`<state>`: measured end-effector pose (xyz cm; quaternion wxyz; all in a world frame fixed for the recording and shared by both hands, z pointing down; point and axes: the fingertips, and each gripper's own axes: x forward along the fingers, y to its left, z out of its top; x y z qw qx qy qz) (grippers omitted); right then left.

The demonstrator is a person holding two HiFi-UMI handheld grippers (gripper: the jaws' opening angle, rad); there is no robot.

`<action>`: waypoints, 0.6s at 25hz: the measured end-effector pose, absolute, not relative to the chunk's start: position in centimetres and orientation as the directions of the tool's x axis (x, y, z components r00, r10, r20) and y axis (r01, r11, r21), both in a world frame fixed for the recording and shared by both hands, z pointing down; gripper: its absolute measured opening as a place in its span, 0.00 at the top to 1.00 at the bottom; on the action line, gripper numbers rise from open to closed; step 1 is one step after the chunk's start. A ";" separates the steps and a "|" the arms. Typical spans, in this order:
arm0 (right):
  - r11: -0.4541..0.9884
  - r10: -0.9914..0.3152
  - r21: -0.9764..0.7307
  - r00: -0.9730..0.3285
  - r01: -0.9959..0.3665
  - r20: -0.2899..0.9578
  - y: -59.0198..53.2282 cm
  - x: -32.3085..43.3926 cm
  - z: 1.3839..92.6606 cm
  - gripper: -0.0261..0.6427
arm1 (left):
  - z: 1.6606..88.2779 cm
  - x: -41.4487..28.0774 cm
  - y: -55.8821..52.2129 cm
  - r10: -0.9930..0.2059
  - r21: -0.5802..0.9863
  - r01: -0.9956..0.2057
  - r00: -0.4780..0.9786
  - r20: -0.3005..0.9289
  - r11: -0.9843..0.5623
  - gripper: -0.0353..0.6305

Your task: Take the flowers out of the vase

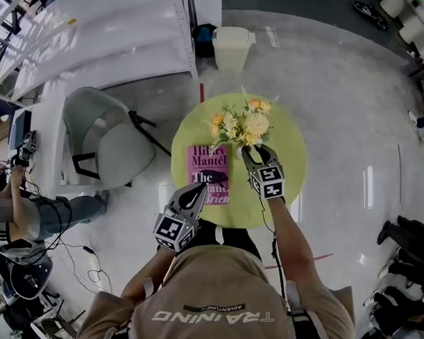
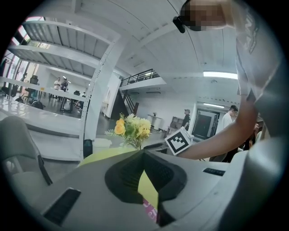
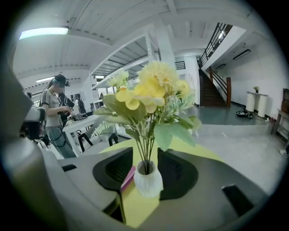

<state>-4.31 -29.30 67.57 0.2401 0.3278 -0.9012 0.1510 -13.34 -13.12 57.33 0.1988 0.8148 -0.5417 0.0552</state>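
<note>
Vase (image 3: 147,181) with flowers (image 3: 151,90), between spread jaws of right hand-held gripper (image 3: 145,152)

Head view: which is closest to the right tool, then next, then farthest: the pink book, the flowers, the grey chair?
1. Flowers: just ahead of the right tool, on the green table.
2. Pink book: on the table, to its left.
3. Grey chair: off the table, far left.

Pink book (image 1: 209,173) lies flat on round yellow-green table (image 1: 290,171), left side. Grey chair (image 1: 109,144) nr table; white bin (image 1: 232,46) beyond.
</note>
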 end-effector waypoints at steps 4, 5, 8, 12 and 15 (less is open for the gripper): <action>0.750 -0.512 -0.088 -0.660 -0.656 0.549 -30.1 -5.3 68.3 0.70 | 58.1 -13.9 -13.4 -0.861 0.277 -0.906 0.399 0.314 -0.319 0.93; 0.751 -0.513 -0.079 -0.654 -0.656 0.555 -30.3 -5.5 68.5 0.70 | 58.3 -14.0 -13.4 -0.861 0.279 -0.906 0.399 0.316 -0.317 0.93; 0.751 -0.520 -0.049 -0.635 -0.658 0.571 -30.8 -6.1 69.2 0.70 | 58.8 -14.7 -13.4 -0.859 0.288 -0.907 0.395 0.326 -0.308 0.93; 0.749 -0.521 -0.046 -0.630 -0.661 0.576 -31.1 -6.7 69.7 0.72 | 59.6 -15.6 -13.4 -0.857 0.295 -0.910 0.386 0.342 -0.292 0.93; 0.750 -0.531 -0.024 -0.624 -0.661 0.573 -31.0 -6.5 69.7 0.77 | 59.9 -15.8 -13.3 -0.856 0.294 -0.910 0.385 0.346 -0.290 0.93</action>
